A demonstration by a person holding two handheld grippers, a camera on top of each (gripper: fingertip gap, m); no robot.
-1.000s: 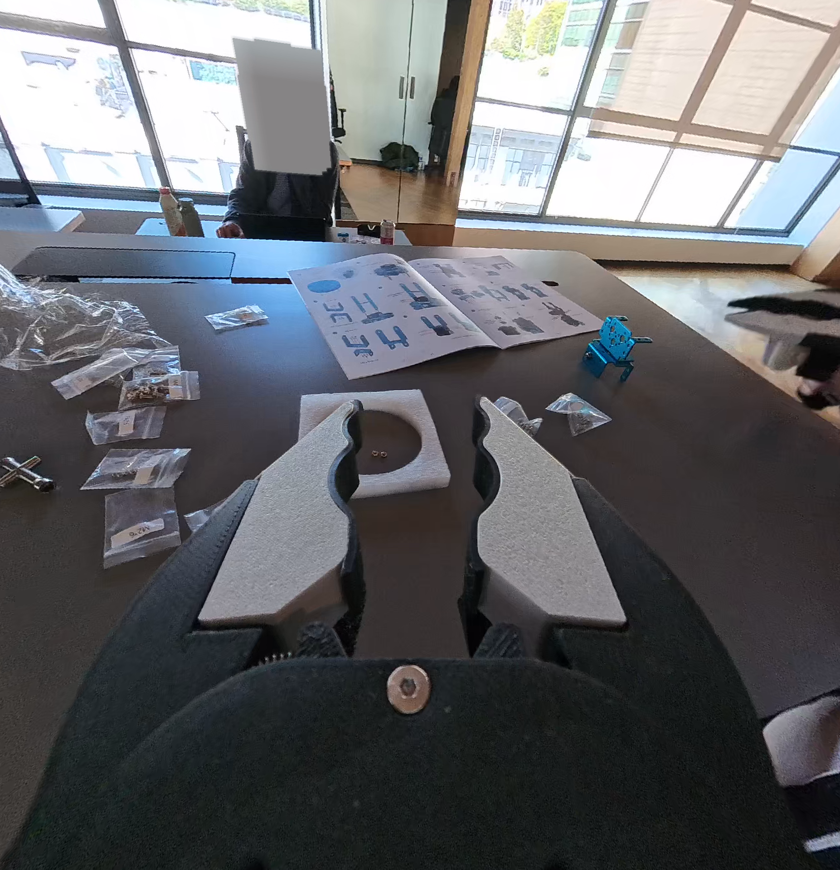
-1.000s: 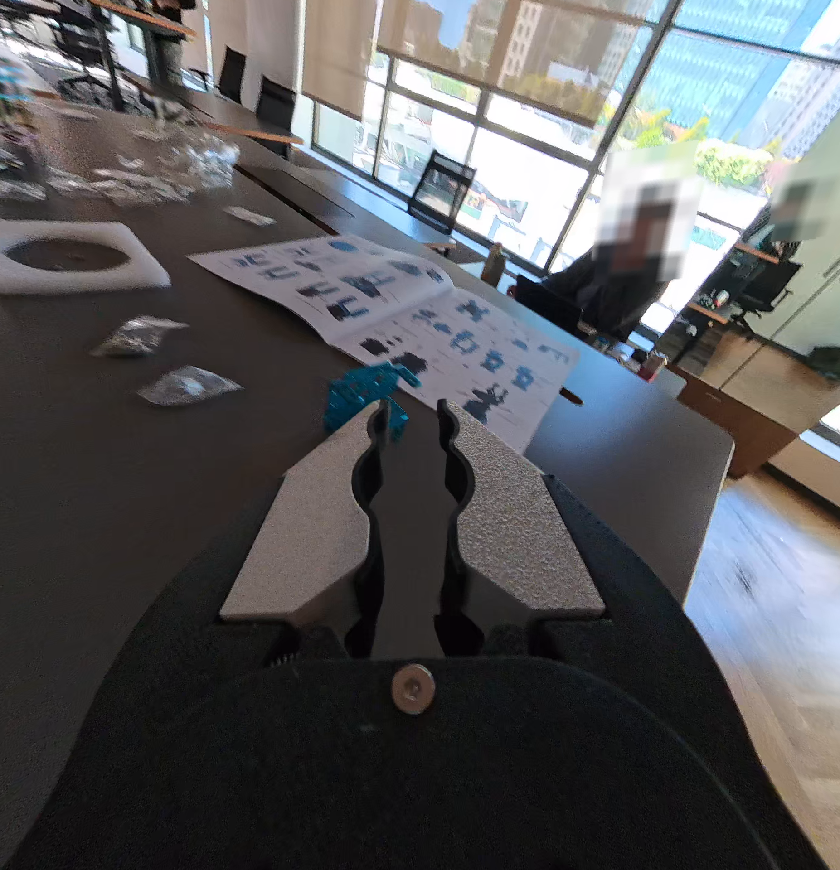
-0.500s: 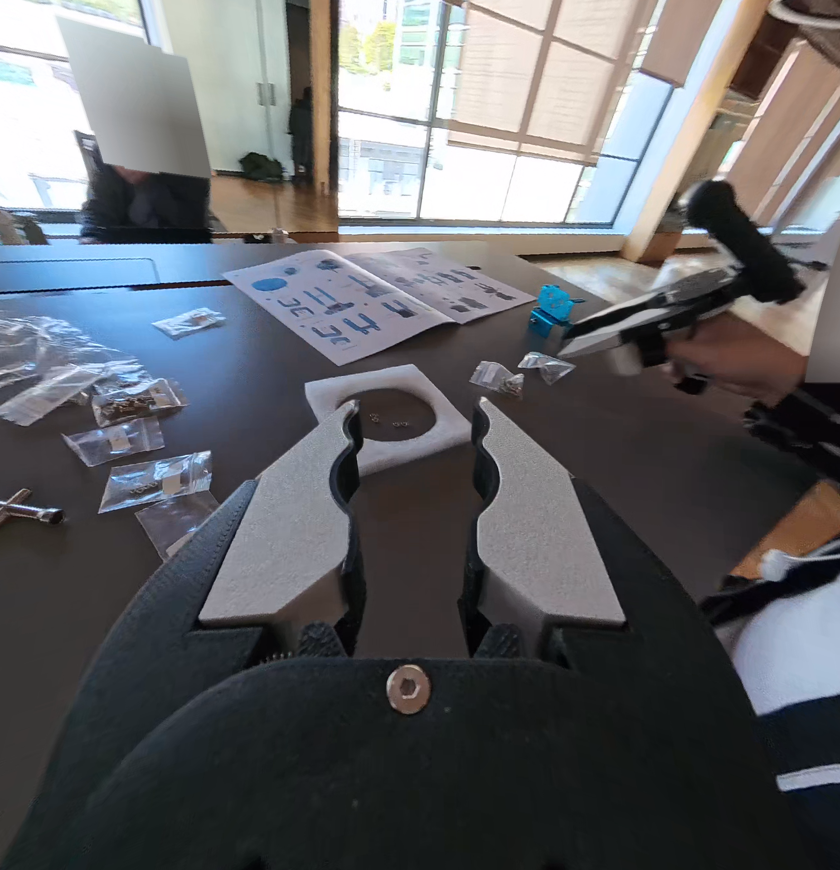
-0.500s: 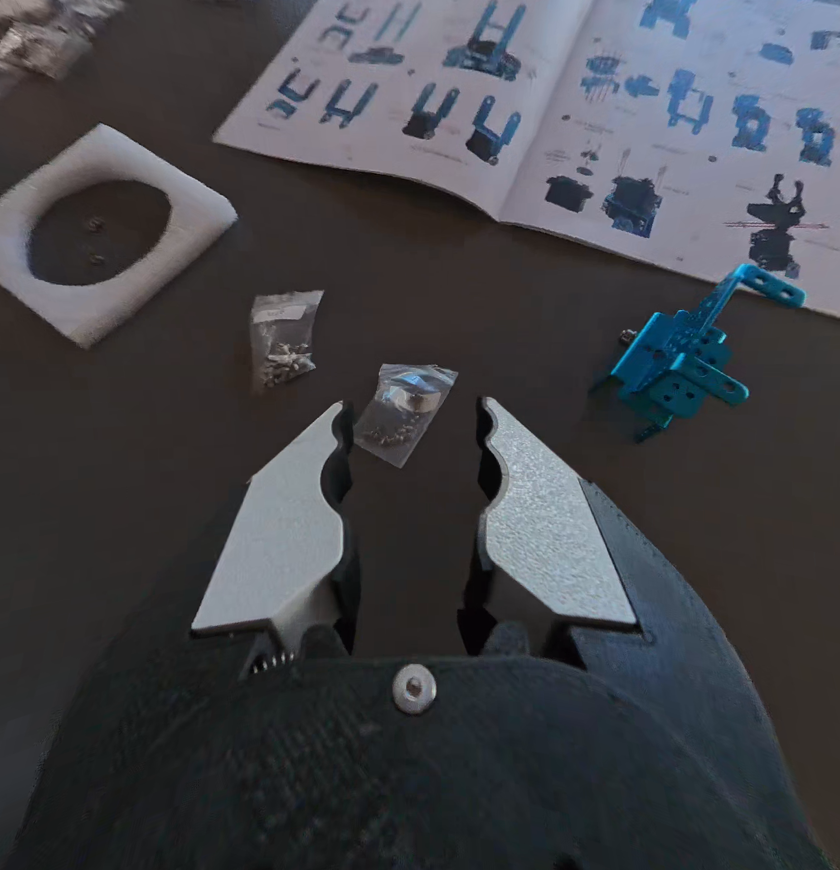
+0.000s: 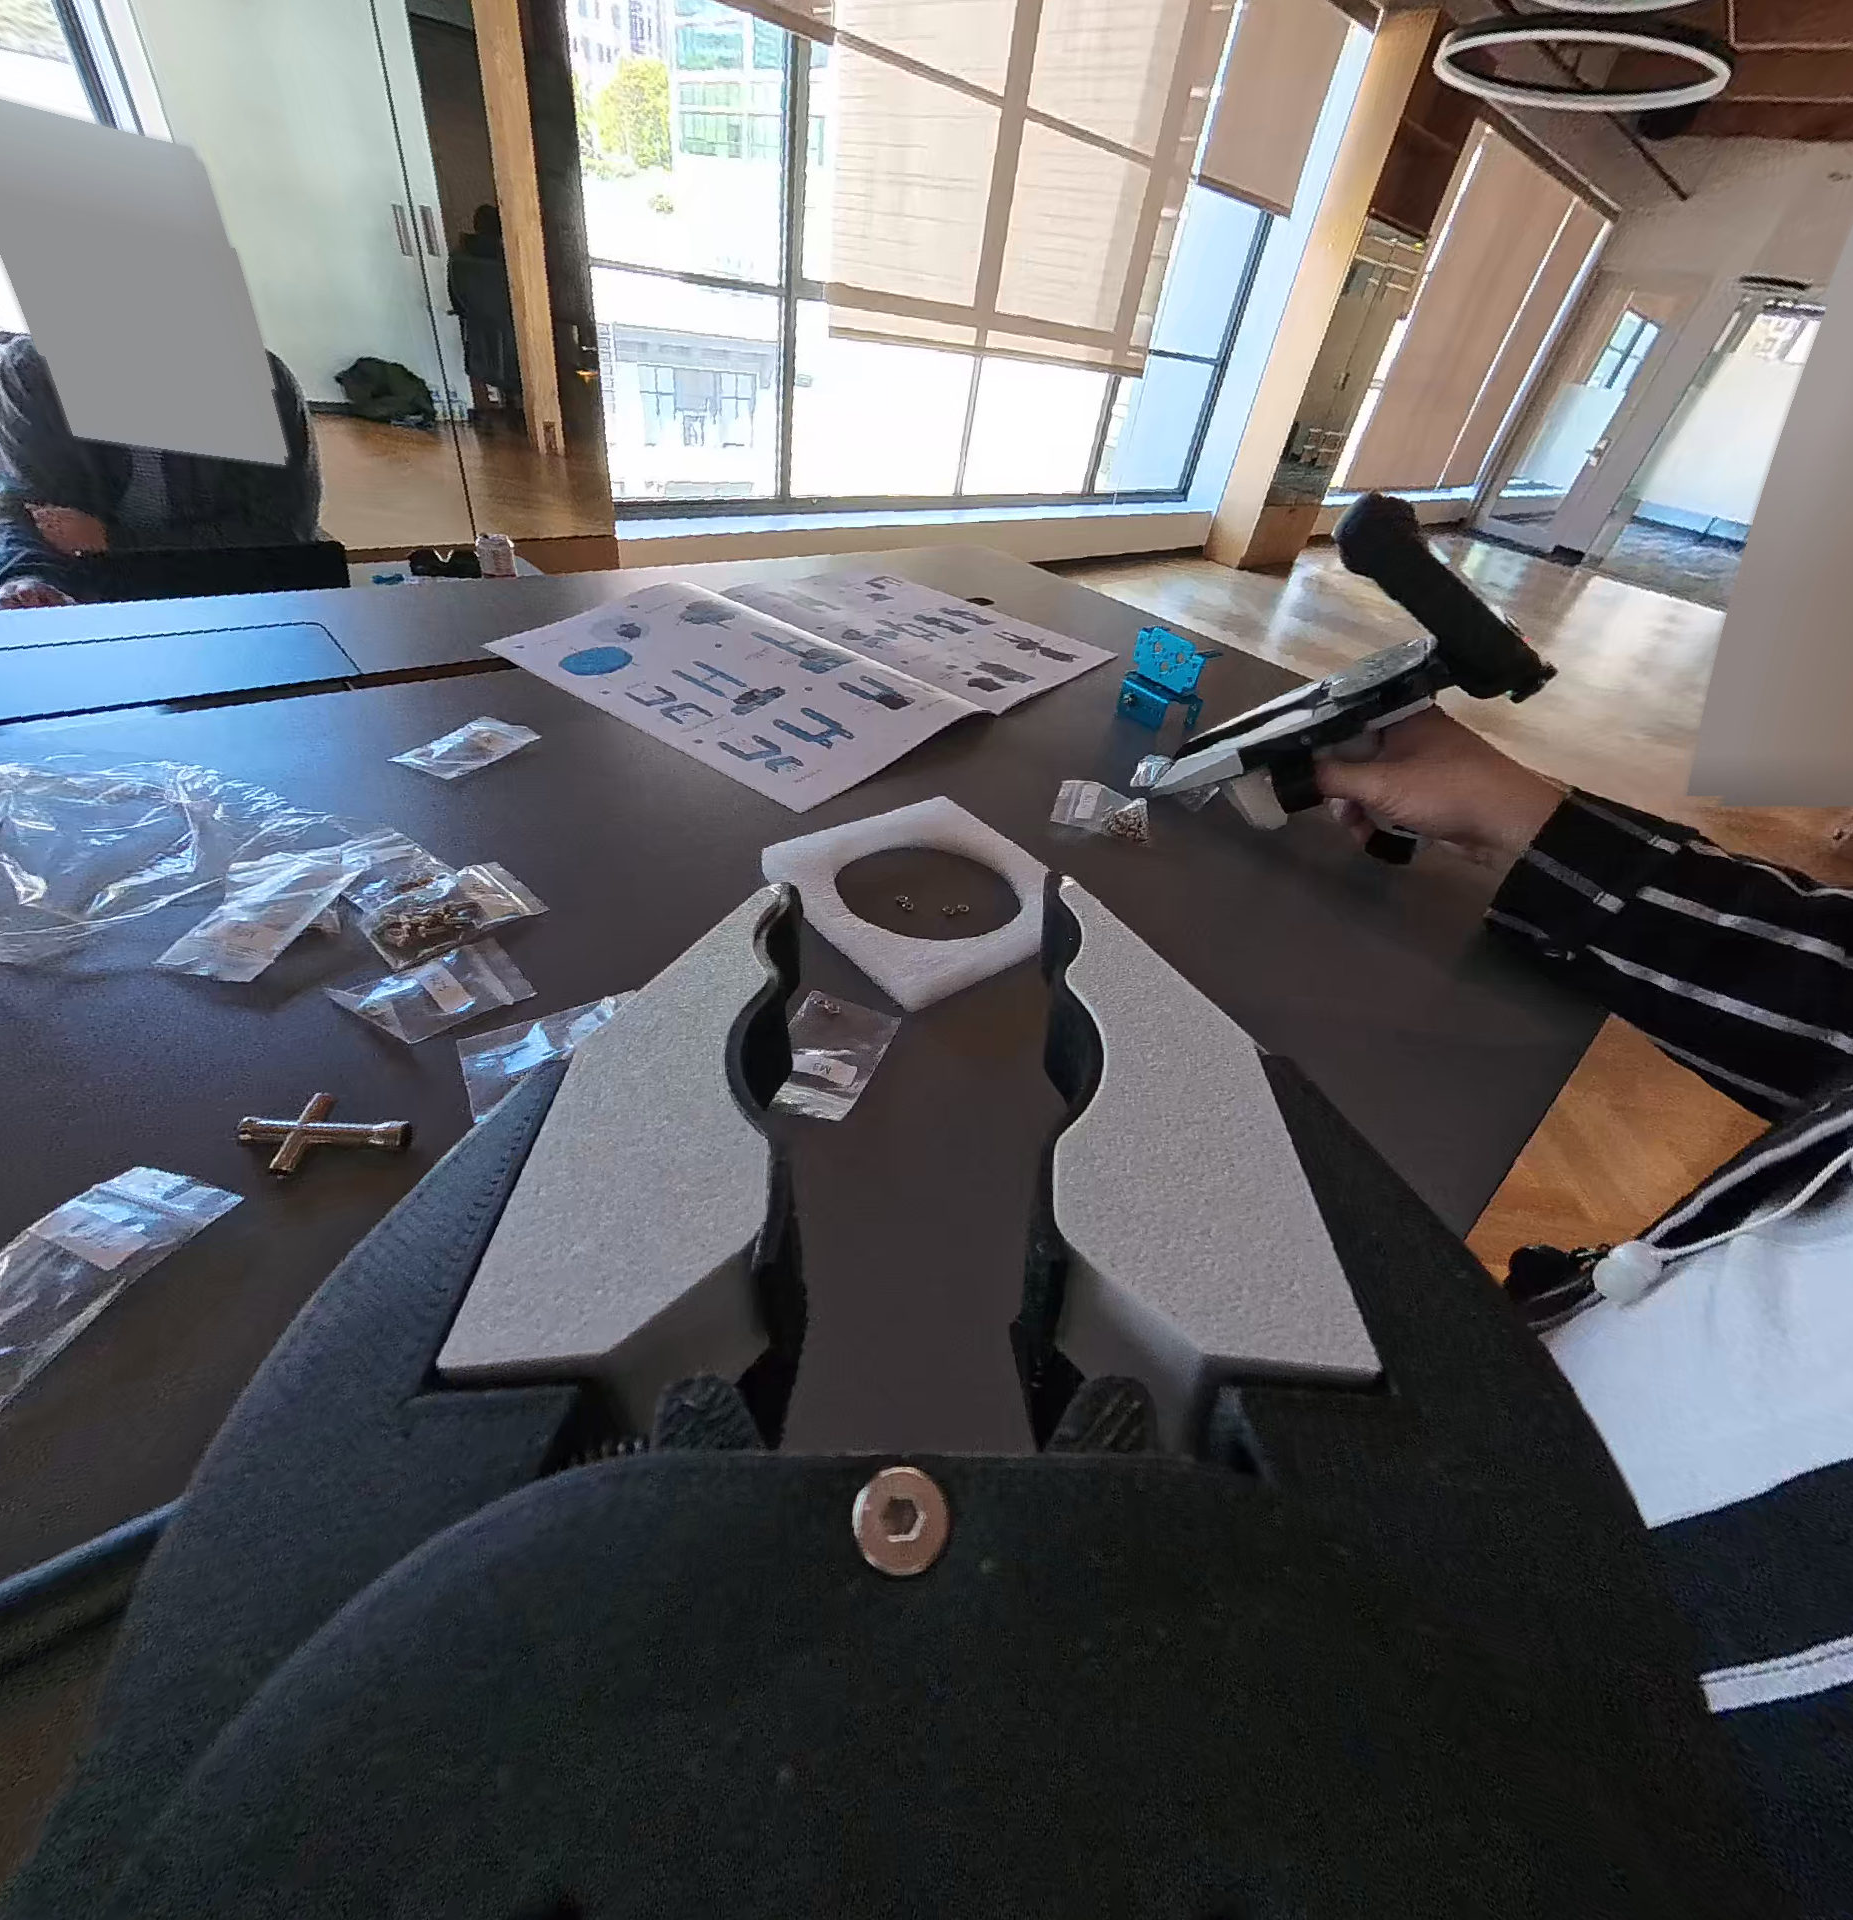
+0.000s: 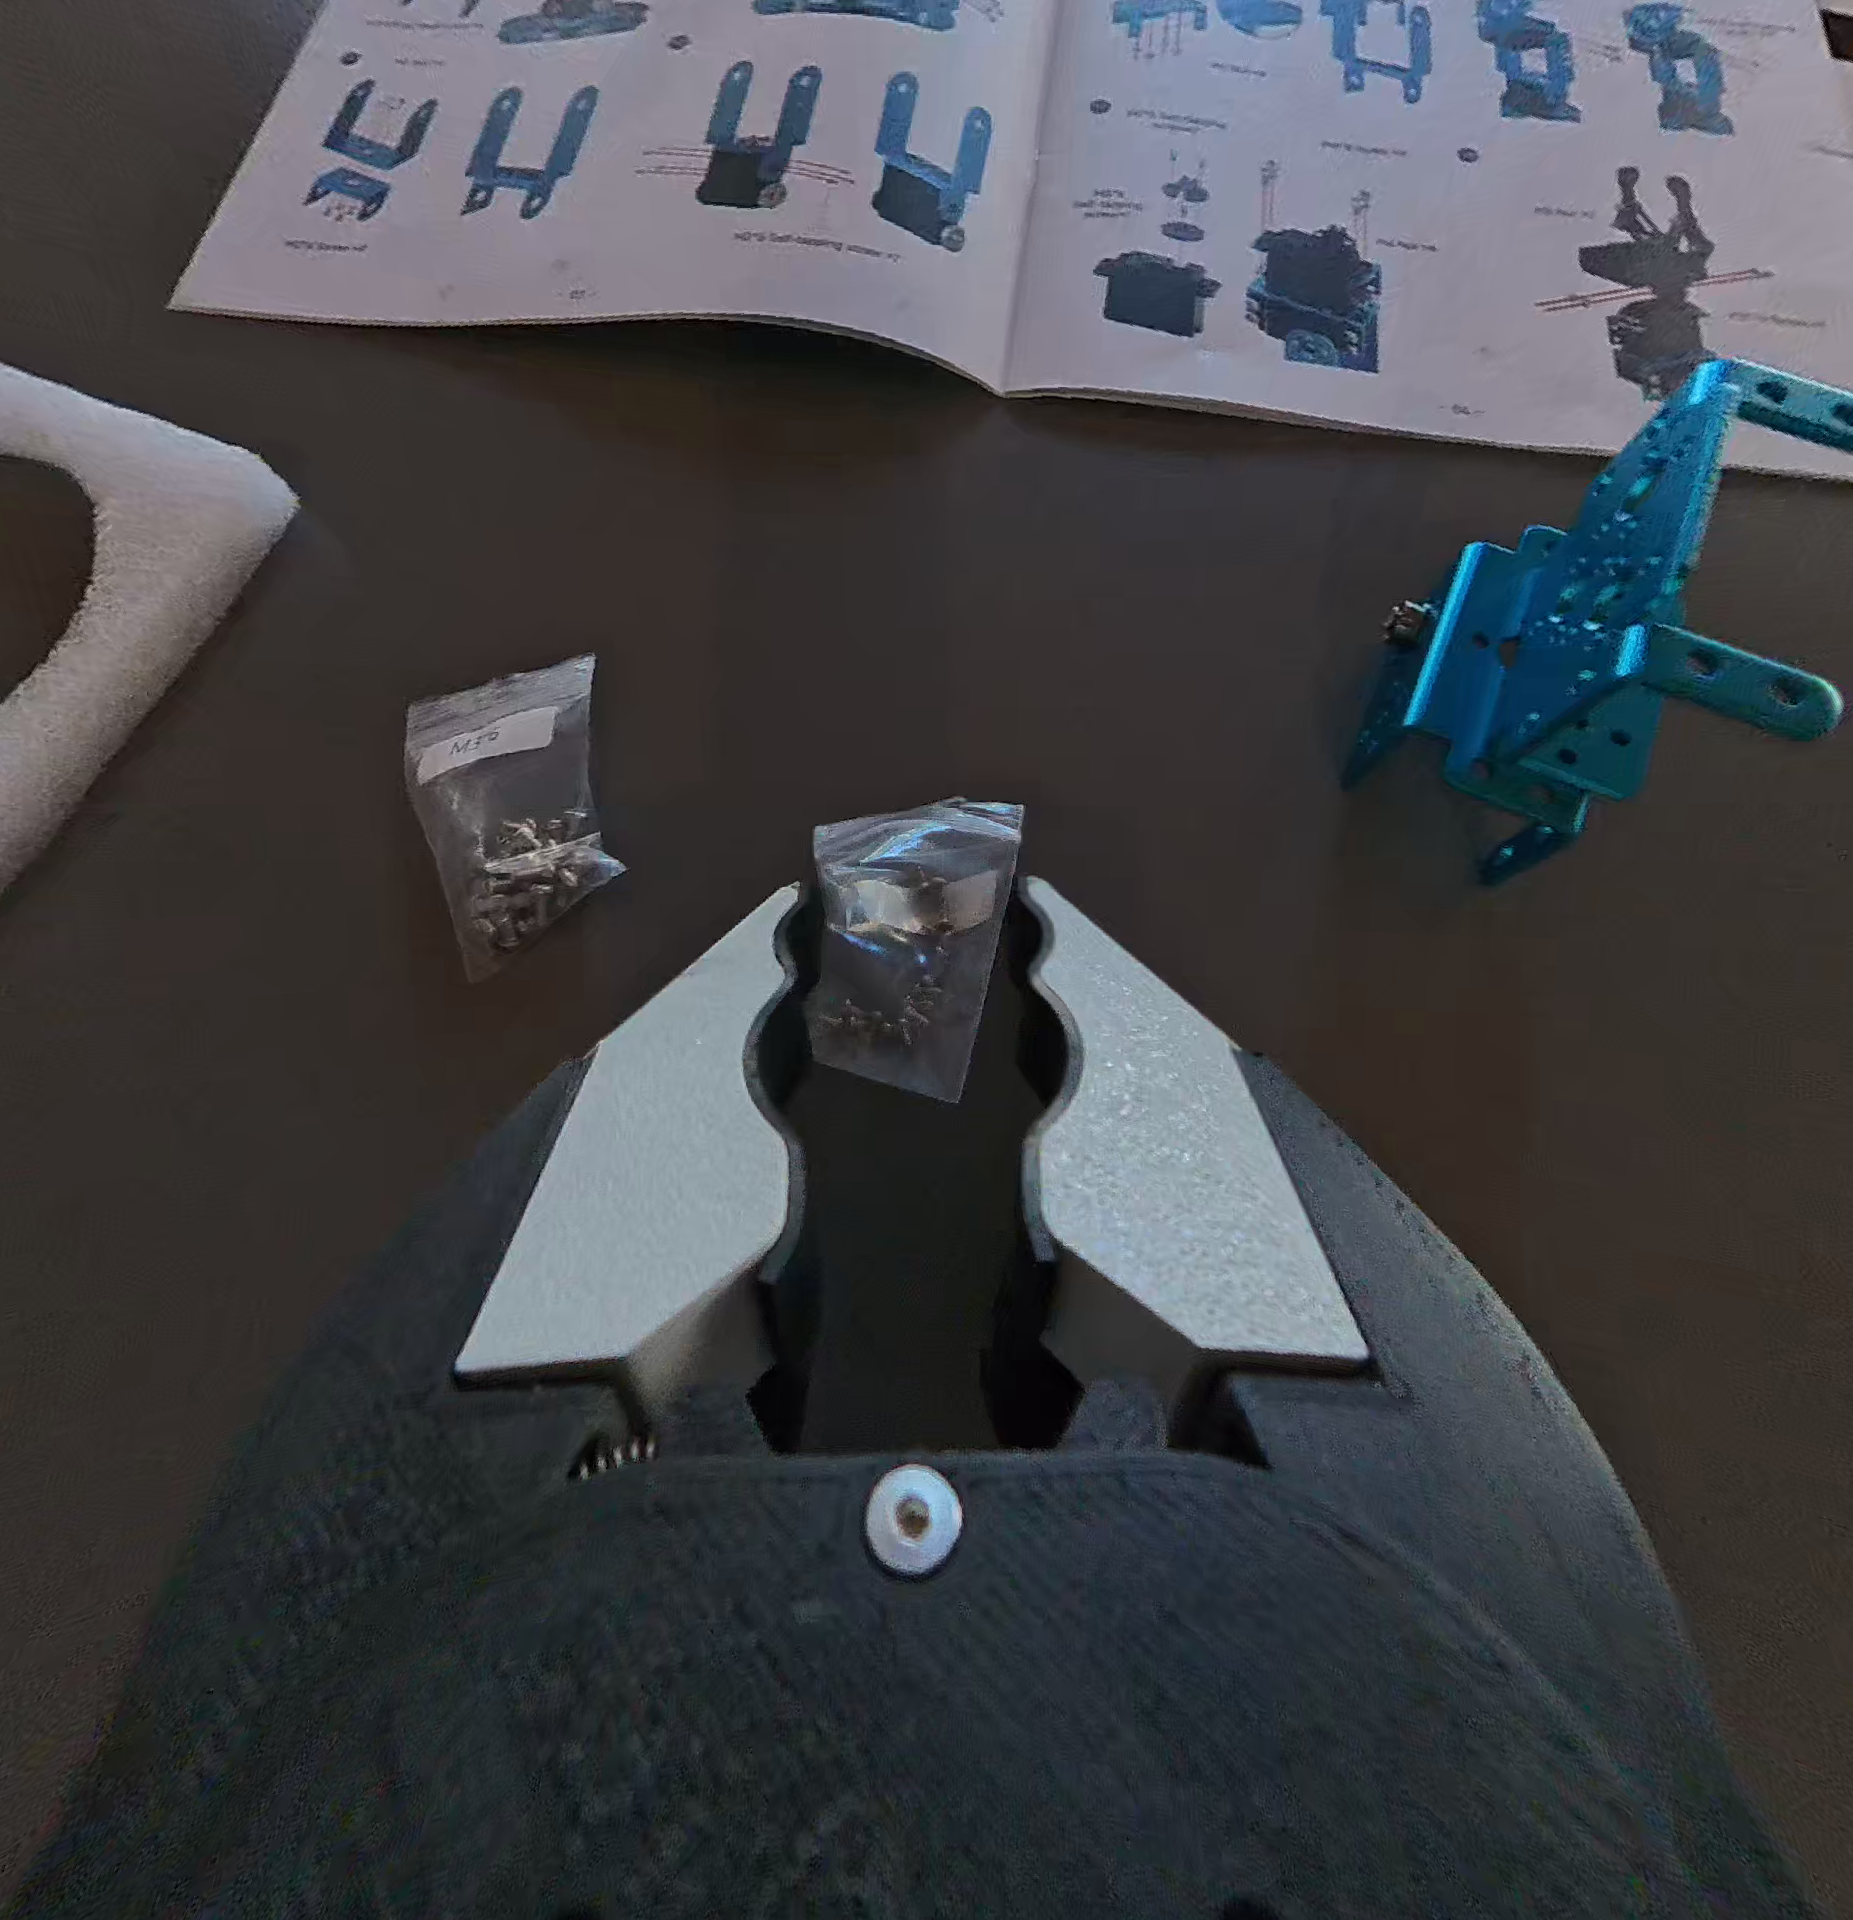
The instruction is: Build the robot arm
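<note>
My right gripper (image 6: 909, 896) is open, low over the dark table, with a small clear bag of screws (image 6: 906, 956) lying between its fingertips. A second screw bag (image 6: 511, 821) lies to its left and a blue metal bracket assembly (image 6: 1597, 665) to its right. My left gripper (image 5: 917, 899) is open and empty, held above the table; a small clear bag (image 5: 837, 1055) lies below between its fingers, and the white foam square (image 5: 927, 894) with a round cut-out lies just beyond its tips. The right gripper also shows in the left wrist view (image 5: 1161, 781), in a hand, tips at the bags.
An open instruction booklet (image 6: 1005, 187) lies beyond the bags, also in the left wrist view (image 5: 797, 675). Several clear parts bags (image 5: 423, 914), crumpled plastic (image 5: 80, 842) and a cross wrench (image 5: 324, 1132) lie at left. A person sits at the far left end. The table edge runs at right. The grippers' ends are close to 40 cm from one another. My right tips are about 45 cm from the cross wrench (image 5: 324, 1132), my left tips only 20 cm.
My right gripper has swung down from a level view and closed in on the screw bag, which now lies between its open fingers. My left gripper has pulled back and turned right.
</note>
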